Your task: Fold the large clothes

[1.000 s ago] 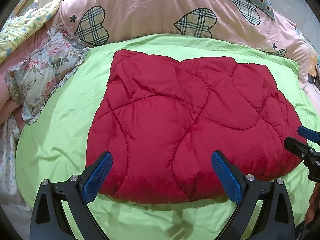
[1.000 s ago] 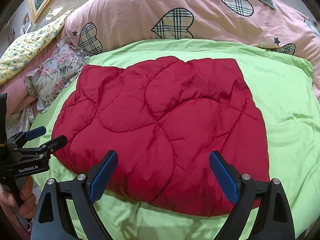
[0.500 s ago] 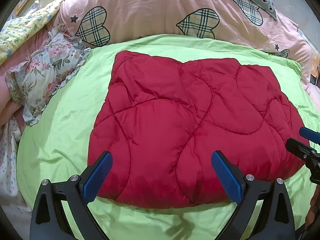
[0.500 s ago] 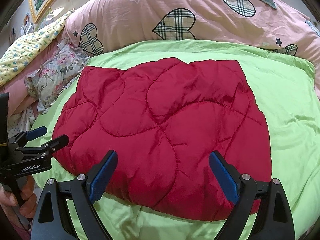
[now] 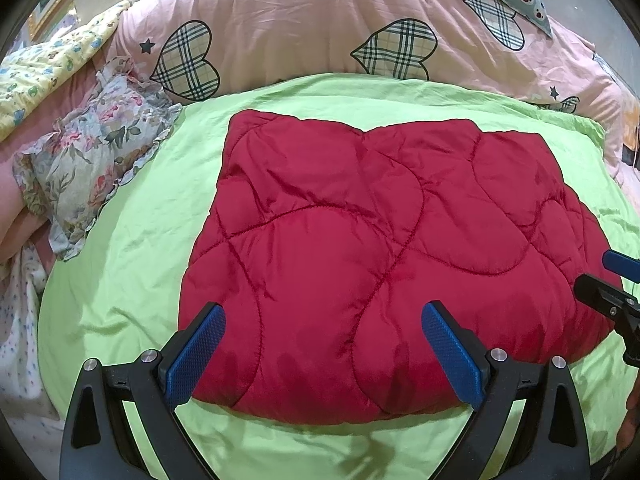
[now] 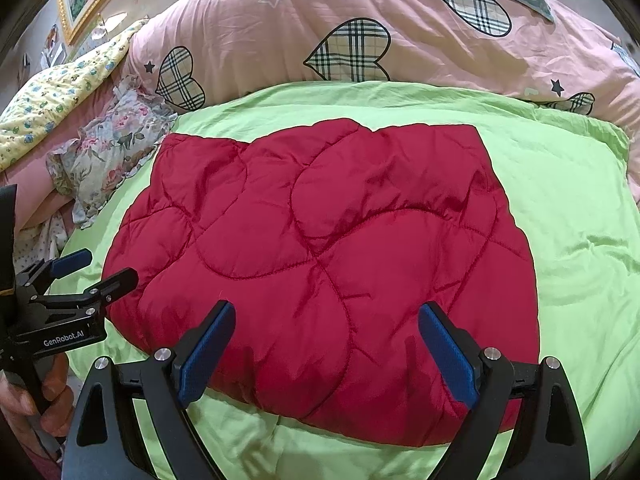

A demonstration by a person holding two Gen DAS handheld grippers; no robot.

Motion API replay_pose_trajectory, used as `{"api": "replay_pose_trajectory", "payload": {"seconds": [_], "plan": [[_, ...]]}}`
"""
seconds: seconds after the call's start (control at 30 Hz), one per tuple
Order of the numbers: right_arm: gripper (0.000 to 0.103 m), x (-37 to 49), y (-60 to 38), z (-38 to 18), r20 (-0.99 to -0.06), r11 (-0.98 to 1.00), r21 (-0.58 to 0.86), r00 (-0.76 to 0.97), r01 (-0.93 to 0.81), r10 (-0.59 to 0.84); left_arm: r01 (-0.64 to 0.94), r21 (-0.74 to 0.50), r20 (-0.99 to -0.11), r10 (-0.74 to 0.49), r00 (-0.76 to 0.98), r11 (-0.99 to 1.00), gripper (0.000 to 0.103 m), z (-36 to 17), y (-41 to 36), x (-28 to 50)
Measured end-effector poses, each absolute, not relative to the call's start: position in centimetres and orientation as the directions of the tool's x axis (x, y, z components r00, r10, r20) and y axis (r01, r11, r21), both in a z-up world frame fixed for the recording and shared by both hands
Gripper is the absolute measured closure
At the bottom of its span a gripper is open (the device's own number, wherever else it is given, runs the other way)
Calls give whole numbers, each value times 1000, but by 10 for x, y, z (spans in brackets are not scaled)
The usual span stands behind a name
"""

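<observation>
My left hand-held gripper [image 5: 323,354] hangs released, blue pads spread wide and holding nothing, just over the near edge of the red quilted garment [image 5: 380,264]. My right hand-held gripper [image 6: 326,354] is likewise spread and empty above the same near edge, a little further along it. The garment lies folded into a puffy, roughly rectangular bundle in the middle of the green sheet [image 6: 568,208] on the bed. To the left, just off the sheet's edge, sits a floral ruffled cushion [image 5: 96,160]. Beyond the sheet lies a pink duvet [image 5: 288,20] with plaid hearts.
</observation>
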State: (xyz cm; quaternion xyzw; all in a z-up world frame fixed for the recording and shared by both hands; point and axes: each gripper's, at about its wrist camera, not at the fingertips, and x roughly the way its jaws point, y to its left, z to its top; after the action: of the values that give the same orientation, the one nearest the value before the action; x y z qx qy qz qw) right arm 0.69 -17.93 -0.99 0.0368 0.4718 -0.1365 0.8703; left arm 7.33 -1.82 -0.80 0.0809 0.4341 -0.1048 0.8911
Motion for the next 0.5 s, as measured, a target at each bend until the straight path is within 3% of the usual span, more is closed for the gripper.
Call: {"api": "replay_pose_trajectory", "payload": {"seconds": [0.5], "plan": [[9, 8, -179, -10, -833, 959, -62, 515, 278, -203, 252, 55, -792, -111, 600, 966, 4, -8, -18, 76]]}}
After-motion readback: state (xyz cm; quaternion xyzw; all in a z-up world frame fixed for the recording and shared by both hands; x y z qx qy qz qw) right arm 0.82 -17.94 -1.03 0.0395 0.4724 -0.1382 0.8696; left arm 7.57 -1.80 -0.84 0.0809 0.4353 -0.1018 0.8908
